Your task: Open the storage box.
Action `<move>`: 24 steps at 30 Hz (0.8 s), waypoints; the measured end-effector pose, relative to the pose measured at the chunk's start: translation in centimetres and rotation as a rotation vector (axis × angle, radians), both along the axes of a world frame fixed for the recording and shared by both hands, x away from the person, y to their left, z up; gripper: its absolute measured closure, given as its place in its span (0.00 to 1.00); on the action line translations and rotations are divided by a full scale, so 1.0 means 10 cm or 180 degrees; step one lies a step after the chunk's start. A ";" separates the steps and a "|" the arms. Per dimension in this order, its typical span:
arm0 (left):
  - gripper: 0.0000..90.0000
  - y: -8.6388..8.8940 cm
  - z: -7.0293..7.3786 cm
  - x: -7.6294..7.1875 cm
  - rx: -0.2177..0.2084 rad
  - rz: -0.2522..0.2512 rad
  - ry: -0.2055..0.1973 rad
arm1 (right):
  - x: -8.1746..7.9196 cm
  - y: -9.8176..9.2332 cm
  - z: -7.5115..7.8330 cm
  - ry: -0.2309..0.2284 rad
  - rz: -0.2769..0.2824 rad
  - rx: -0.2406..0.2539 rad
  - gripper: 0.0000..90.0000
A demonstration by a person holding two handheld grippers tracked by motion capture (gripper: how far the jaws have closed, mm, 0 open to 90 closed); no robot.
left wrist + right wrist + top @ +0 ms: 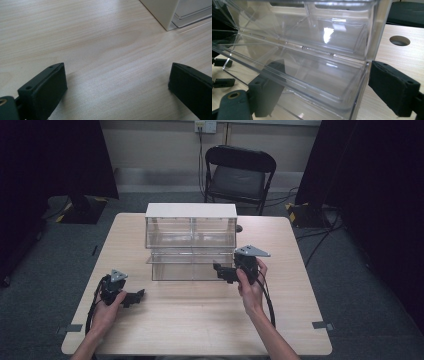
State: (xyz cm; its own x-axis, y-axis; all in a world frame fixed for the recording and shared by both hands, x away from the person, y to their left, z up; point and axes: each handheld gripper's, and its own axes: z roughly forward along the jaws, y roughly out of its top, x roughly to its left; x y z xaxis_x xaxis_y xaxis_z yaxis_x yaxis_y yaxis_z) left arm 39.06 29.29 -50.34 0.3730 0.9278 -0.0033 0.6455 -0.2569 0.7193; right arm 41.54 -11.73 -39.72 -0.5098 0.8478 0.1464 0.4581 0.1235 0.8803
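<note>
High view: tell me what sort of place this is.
Probably a lab or studio set up for recording: a lone wooden table on grey carpet, black curtains at both sides, a folding chair by the wall, and tape marks on the floor.

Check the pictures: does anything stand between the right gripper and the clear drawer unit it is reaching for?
Nothing visible does. The right gripper is open, its jaws astride the lower right corner of the clear drawer unit.
</note>
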 end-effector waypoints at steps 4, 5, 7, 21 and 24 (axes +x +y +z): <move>0.01 0.00 0.00 0.00 0.0000 0.0000 0.0000 | 0.02 0.00 0.04 -0.0033 0.0007 0.0030 0.15; 0.01 0.00 0.00 0.00 -0.0001 0.0004 0.0000 | 0.03 0.01 0.05 -0.0028 0.0005 0.0057 0.15; 0.01 0.00 0.00 0.00 -0.0001 0.0000 0.0000 | 0.04 0.01 0.08 -0.0079 0.0010 0.0042 0.15; 0.01 0.00 0.00 0.00 0.0000 0.0000 0.0001 | 0.08 0.05 0.16 -0.0193 0.0038 0.0078 0.08; 0.01 0.00 0.00 0.00 -0.0001 0.0000 0.0000 | 0.07 0.06 0.16 -0.0210 0.0040 0.0080 0.08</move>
